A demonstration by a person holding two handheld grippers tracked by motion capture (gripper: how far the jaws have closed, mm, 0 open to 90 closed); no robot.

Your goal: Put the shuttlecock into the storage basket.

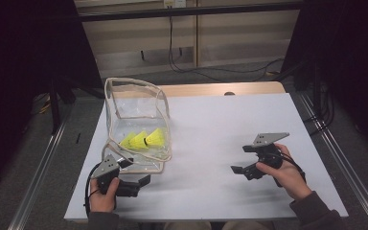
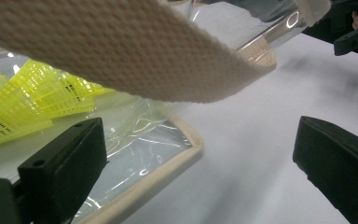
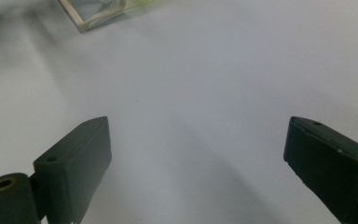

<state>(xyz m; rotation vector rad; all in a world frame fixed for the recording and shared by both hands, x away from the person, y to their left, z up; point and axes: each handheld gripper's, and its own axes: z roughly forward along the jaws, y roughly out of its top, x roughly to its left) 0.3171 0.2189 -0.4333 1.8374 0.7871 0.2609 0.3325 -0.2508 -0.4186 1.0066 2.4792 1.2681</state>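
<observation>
On the left of the white counter stands a clear plastic pouch edged with beige woven trim, its mouth gaping upward, and inside it three bright yellow plastic shuttlecocks lie side by side on the bottom. Just in front of the pouch's near corner, the person's left hand holds the left gripper low, jaws spread wide; in the left gripper view one jaw sits against the clear plastic and the beige trim arches across above. Further right, well apart from the pouch, the right hand holds the right gripper over bare counter, its jaws likewise spread wide with nothing between them.
</observation>
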